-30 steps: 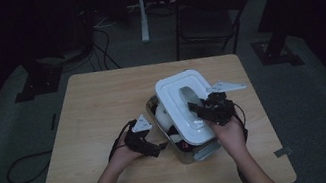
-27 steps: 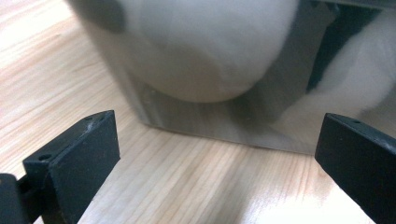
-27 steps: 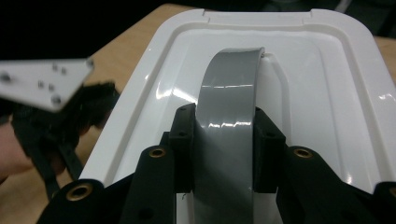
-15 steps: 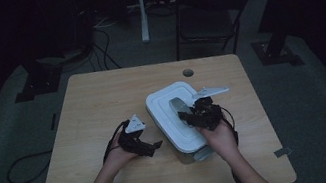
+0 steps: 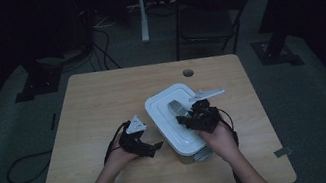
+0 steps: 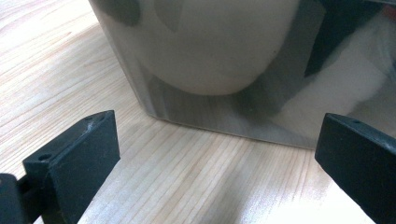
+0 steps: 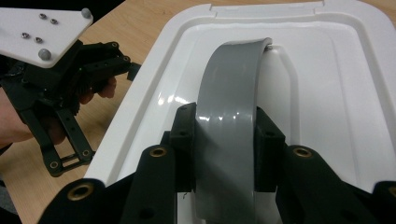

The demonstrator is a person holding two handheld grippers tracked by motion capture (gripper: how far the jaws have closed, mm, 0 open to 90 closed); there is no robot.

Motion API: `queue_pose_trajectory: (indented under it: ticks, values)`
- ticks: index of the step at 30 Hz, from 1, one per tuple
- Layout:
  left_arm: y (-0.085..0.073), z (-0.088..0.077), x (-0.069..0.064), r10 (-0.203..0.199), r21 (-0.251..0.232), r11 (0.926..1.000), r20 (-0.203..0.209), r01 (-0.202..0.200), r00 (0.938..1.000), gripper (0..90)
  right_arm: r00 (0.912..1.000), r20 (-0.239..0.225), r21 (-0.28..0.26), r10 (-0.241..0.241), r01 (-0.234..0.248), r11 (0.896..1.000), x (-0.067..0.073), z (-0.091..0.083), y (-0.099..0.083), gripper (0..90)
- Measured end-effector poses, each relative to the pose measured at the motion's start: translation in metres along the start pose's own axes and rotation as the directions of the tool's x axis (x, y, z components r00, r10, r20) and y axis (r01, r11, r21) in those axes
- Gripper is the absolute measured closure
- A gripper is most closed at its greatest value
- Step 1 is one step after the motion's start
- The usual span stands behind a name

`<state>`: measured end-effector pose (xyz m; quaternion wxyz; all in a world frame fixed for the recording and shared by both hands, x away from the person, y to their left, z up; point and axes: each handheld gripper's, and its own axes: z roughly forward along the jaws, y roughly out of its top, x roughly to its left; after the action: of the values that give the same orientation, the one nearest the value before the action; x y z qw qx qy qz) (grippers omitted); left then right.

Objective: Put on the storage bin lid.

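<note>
My right hand-held gripper [image 7: 224, 135] pinches the grey arched plastic handle [image 7: 231, 98] of the white rectangular plastic lid [image 5: 175, 117], one jaw pressed on each side of the strap. The lid sits on top of the clear plastic storage box [image 6: 224, 70], which rests on the light wooden surface [image 5: 101, 97] right of centre (box contents too blurred to identify). My left hand-held gripper [image 5: 147, 145] lies low on the surface just beside the box's left wall, jaws spread wide, nothing between them but bare wood.
</note>
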<state>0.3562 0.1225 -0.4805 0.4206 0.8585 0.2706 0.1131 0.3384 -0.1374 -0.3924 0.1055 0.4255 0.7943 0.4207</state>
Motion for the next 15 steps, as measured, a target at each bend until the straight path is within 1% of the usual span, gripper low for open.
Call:
queue_pose_trajectory:
  ticks: [2,3,6,8,10,14,15]
  values:
    - [0.0003,-0.0011,0.0,-0.003,-0.004,1.0,0.001,0.003,1.0,0.6,0.9999,0.008,0.0,-0.009,0.009,1.0,0.0024,-0.0004,-0.0023,68.4]
    - [0.0004,-0.0011,-0.0001,-0.006,-0.006,1.0,0.001,0.006,1.0,0.6,0.9997,0.016,-0.011,-0.019,0.019,1.0,0.0039,0.0003,-0.0061,68.4]
    - [0.0013,0.0002,0.0003,-0.004,-0.001,1.0,-0.001,0.004,1.0,0.6,0.9996,0.023,-0.025,-0.018,0.019,1.0,0.0047,0.001,-0.0085,68.4]
    - [0.0016,0.0003,0.0004,-0.004,-0.003,1.0,-0.002,0.004,1.0,0.6,0.9996,0.02,-0.024,-0.018,0.018,1.0,0.0041,0.0013,-0.0082,68.3]
    - [0.0019,-0.0009,-0.0004,-0.013,-0.007,0.9999,-0.001,0.013,0.9999,0.6,0.9998,0.016,-0.028,-0.015,0.016,0.999,0.0036,0.0009,-0.0085,68.2]
    - [0.0023,-0.0006,0.0007,-0.01,-0.004,0.9999,-0.006,0.01,0.9999,0.6,0.9999,0.009,-0.019,-0.005,0.006,1.0,0.003,0.0003,-0.0063,68.0]
    - [0.0029,-0.0007,0.0018,-0.017,-0.008,0.9998,-0.002,0.017,0.9999,0.6,1.0,0.004,-0.016,-0.002,0.002,1.0,0.0024,-0.0004,-0.0056,67.8]
